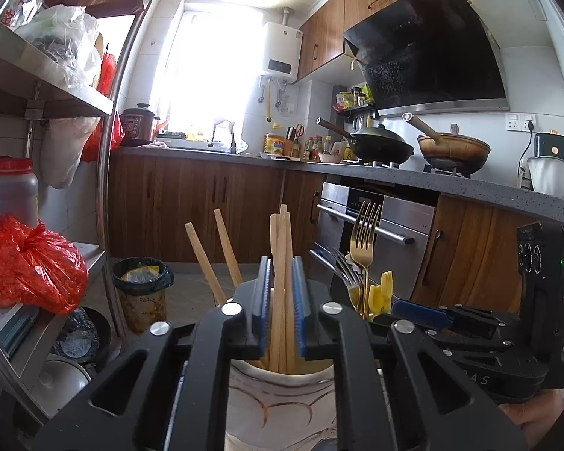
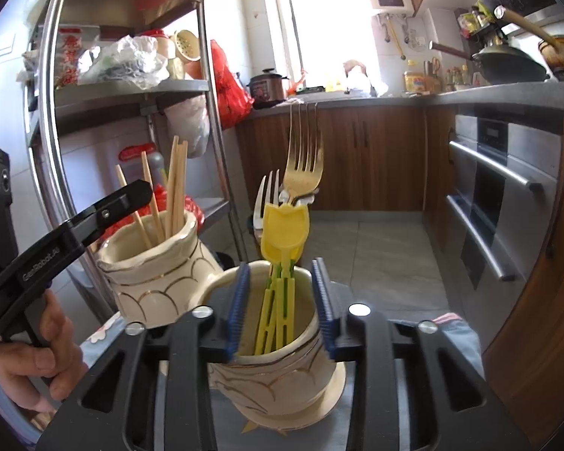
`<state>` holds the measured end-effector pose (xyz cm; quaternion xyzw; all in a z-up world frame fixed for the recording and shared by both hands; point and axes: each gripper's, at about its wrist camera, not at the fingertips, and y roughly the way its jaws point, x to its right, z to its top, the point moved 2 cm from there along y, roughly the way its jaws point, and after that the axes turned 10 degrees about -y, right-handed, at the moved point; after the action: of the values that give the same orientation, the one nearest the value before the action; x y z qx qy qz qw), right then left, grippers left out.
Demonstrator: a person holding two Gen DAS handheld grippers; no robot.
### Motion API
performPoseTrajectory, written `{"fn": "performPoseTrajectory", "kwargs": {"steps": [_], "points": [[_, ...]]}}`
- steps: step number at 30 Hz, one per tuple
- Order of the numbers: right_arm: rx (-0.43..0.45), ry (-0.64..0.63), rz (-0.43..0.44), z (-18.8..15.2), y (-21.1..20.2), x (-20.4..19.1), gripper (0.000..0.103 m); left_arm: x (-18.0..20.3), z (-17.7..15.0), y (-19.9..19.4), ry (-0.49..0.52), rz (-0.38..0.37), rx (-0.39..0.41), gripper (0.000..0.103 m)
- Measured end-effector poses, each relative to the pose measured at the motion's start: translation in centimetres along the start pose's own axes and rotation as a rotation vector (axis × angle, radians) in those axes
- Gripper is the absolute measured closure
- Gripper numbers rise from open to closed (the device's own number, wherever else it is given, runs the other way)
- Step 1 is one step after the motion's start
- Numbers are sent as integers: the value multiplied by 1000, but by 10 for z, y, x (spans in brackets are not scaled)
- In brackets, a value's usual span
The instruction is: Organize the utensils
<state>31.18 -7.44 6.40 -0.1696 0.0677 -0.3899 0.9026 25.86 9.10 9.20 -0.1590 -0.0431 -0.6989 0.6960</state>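
Two cream ceramic cups with gold scallop lines stand side by side, nearly touching, on a cloth-covered surface whose edges are hidden.

Left gripper (image 1: 281,282): blue pads closed in on a bundle of wooden chopsticks (image 1: 281,263) standing upright in the left-hand cup (image 1: 282,398). The bundle fills the narrow gap between the pads, so the jaws are clenched on it (contact looks firm in the left wrist view; from the right wrist view the fingertips are hidden behind the black arm). Two further chopsticks (image 1: 214,255) lean away to the left in the same cup, free of the pads.

Right gripper (image 2: 282,300): jaws spread wide, one blue pad on each side of the right-hand cup (image 2: 278,379) at its rim, holding nothing. The pads sit just at the rim; whether they touch it I cannot tell.

Contents of the right-hand cup:
- gold fork (image 2: 305,158), tines up, tallest item
- silver fork (image 2: 264,203), tines up, shorter, just to the left of the gold one
- yellow plastic utensils (image 2: 284,233) with green and yellow handles, standing between the pads

From the left wrist view the gold fork (image 1: 364,233) and the yellow pieces (image 1: 380,293) show just right of the chopstick cup, with the right gripper's blue pad (image 1: 419,314) beside them.

A hand (image 2: 37,360) grips the left tool's handle.

Background: steel shelf rack (image 2: 131,86), oven front (image 2: 500,195).
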Motion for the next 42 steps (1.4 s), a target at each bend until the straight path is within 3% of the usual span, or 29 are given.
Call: {"fn": "performPoseTrajectory", "kwargs": {"steps": [3,5,10,16,20,27,42], "points": [[22,-1,-3,3,-6,1,61,2,0,-8,13,-6,13,80],[36,-8,-15,4,-12,1,54,2,1,-16,21,-8,29,61],[54,-7,-38,1,-23,4,38,0,1,-33,14,2,56,48],[60,-3,-55,-8,-39,7,22,-1,-6,-51,13,18,71,19],[82,6,-67,-17,-51,8,12,-4,-15,-64,5,29,73,6],[116,7,-84,-34,-67,4,6,0,-32,-82,34,33,64,6],[178,-65,-116,-53,-97,-25,5,7,-53,-100,33,18,59,6]]}}
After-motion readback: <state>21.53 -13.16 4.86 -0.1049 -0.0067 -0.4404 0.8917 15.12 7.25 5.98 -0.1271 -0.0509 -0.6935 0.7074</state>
